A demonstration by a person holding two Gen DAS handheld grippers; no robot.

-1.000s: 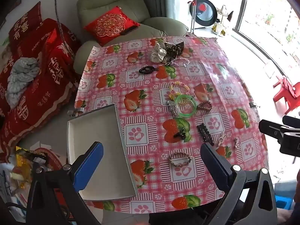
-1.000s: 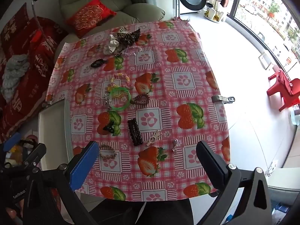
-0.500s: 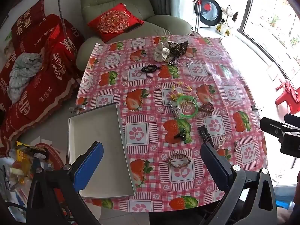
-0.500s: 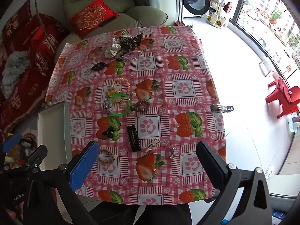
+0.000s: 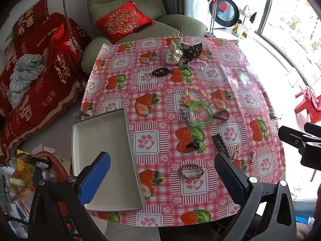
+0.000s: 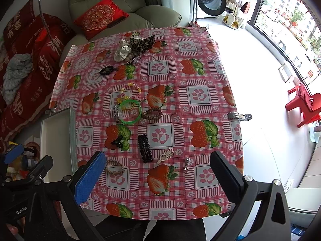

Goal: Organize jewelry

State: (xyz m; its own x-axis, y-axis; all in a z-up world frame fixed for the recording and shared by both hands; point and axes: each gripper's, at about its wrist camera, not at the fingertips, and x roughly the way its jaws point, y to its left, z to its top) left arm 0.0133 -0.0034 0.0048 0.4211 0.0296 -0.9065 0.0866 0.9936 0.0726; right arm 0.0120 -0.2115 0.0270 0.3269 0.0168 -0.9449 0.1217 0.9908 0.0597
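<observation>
Jewelry lies scattered on a strawberry-print tablecloth. A green bangle sits mid-table beside a brown coil hair tie and a pastel bead bracelet. Nearer me lie a braided bracelet, a dark beaded clip and a small black claw clip. A white tray rests at the table's left edge with nothing in it. My left gripper hovers open above the near edge. My right gripper is open too, over the near side, holding nothing.
Scrunchies and a black hair tie lie at the far side. A metal clamp grips the cloth's right edge. A green armchair and red bedding stand beyond; a red stool is right.
Both grippers have drawn back and risen slightly, so more of the table's near edge shows. No object on the table has moved.
</observation>
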